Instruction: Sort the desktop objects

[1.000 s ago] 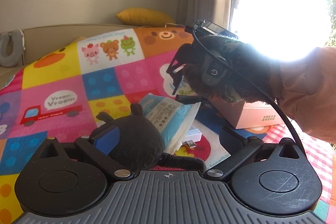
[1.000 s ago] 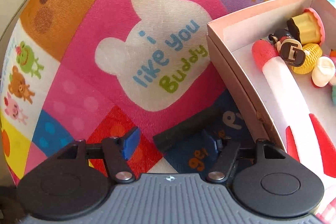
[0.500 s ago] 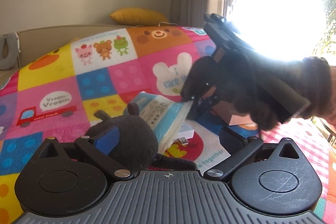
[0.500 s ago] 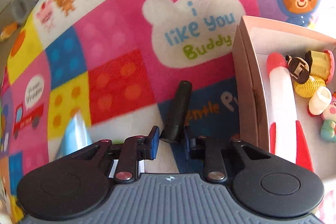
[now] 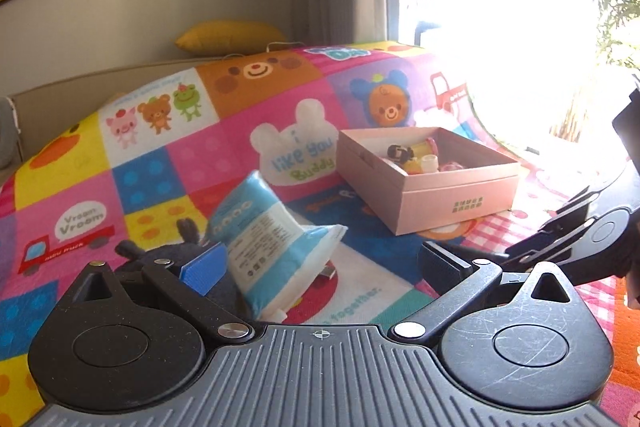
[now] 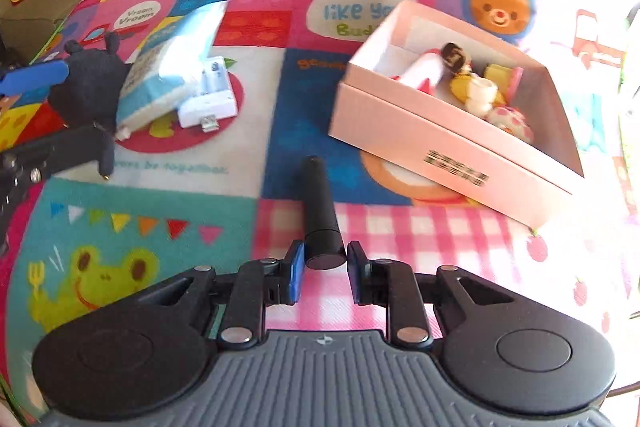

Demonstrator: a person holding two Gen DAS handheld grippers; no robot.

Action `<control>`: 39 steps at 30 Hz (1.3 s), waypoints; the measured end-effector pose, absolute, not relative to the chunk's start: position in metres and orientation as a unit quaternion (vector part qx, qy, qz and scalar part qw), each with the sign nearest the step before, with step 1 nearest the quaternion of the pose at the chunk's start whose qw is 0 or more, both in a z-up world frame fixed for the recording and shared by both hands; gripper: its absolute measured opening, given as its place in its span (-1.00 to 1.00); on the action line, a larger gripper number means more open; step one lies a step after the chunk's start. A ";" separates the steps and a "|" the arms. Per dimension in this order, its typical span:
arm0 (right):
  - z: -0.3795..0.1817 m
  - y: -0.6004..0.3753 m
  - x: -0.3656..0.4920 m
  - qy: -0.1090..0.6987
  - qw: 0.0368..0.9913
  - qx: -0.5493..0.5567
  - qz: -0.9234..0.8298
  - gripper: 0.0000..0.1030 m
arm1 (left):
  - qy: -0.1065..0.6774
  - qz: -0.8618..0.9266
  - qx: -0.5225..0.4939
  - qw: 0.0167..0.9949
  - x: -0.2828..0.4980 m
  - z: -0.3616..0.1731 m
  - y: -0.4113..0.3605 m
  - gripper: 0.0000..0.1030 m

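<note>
Black cylinder [image 6: 320, 211] (perhaps unlabelled) between right gripper [image 6: 323, 269] pads

One pink box [image 6: 448, 151], one black tube [image 6: 320, 207], one tissue pack [image 6: 168, 75], one white charger [image 6: 210, 95], one black plush [image 6: 86, 87], two grippers [image 5: 320, 267] [image 6: 322, 267].

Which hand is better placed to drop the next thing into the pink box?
Right. The right gripper is already shut on the black stick, with the pink box just ahead and to its right. The left gripper is open by the tissue pack, holding nothing.
</note>
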State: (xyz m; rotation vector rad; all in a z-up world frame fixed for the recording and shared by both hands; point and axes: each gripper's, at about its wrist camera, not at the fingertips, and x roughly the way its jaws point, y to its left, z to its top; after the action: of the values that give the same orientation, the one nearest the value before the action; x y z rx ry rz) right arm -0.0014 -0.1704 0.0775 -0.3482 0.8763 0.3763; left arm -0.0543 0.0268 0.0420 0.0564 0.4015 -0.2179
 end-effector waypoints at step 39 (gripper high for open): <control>0.038 -0.264 -0.022 0.347 0.932 0.049 0.090 1.00 | 0.267 -0.175 0.010 0.948 -0.052 0.042 -0.044 0.15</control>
State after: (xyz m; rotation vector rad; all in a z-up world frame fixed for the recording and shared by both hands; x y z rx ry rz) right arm -0.0224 -0.2642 0.0376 0.1012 0.7095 0.1850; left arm -0.0517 -0.0440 0.0421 0.0207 0.5442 -0.3563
